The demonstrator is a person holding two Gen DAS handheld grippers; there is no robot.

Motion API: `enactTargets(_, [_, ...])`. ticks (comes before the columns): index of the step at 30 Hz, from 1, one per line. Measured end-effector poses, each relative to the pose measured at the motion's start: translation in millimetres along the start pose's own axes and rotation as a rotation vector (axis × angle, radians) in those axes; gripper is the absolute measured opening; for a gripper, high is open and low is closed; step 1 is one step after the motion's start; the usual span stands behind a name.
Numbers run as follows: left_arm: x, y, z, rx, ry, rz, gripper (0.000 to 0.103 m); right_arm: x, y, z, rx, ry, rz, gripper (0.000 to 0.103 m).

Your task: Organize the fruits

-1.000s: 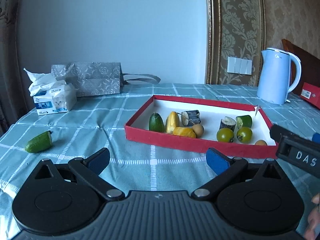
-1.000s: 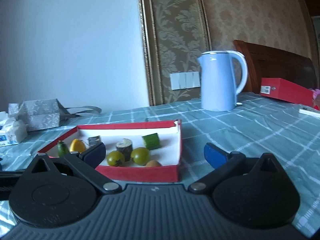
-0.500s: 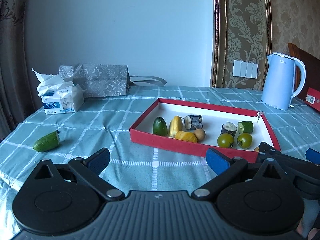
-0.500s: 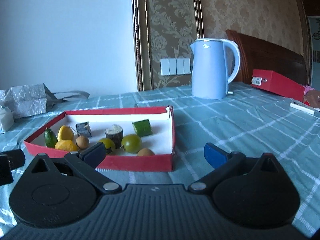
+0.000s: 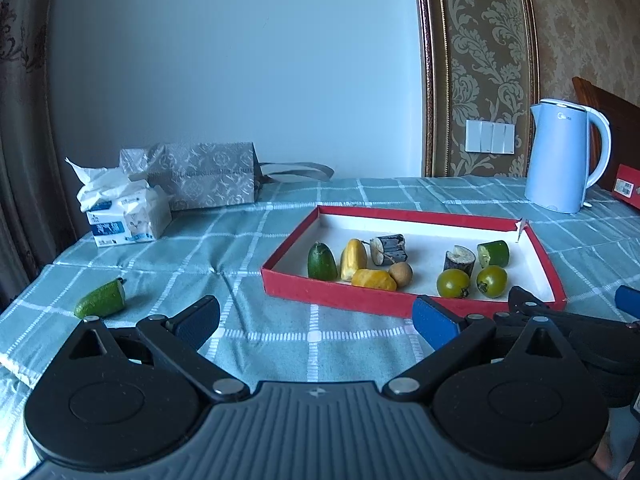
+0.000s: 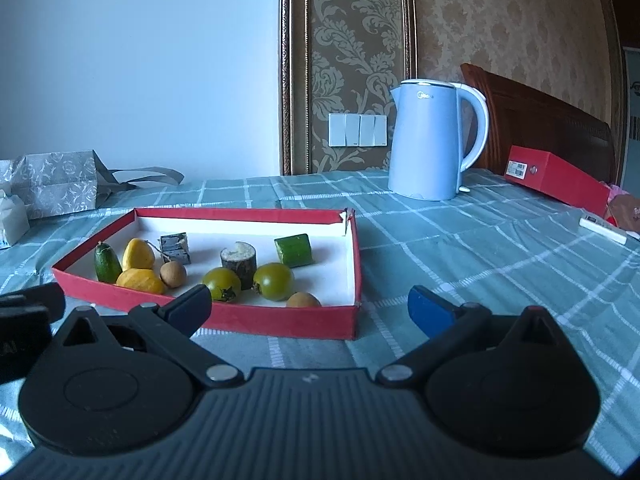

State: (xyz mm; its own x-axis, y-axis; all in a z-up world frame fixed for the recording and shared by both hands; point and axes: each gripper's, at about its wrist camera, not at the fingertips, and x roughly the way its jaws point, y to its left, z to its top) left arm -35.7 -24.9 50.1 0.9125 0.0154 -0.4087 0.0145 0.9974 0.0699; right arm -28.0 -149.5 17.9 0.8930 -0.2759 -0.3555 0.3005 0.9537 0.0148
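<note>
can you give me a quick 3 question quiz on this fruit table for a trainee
1. True or false: every green piece already lies inside the red tray.
2. How many round green tomatoes are in the tray?
3. Multiple choice: the left gripper and right gripper are (a) both open and empty, (b) both shut on fruit, (c) one holding a tomato.

Key
1. False: a green cucumber piece lies on the tablecloth, left of the tray.
2. Two.
3. a

A woven checked tablecloth (image 5: 280, 240) carries a matt red cardboard tray (image 5: 340, 294) beside a glossy plastic kettle (image 5: 560, 160).
</note>
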Motion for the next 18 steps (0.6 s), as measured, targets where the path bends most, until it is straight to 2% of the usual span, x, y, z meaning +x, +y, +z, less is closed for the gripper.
enactTargets(18, [-3.2,-2.8,1.2,0.029,-0.033,0.031,0.103,-0.8,-0.8,4.6,-0.002,-0.012,-0.011,0.103])
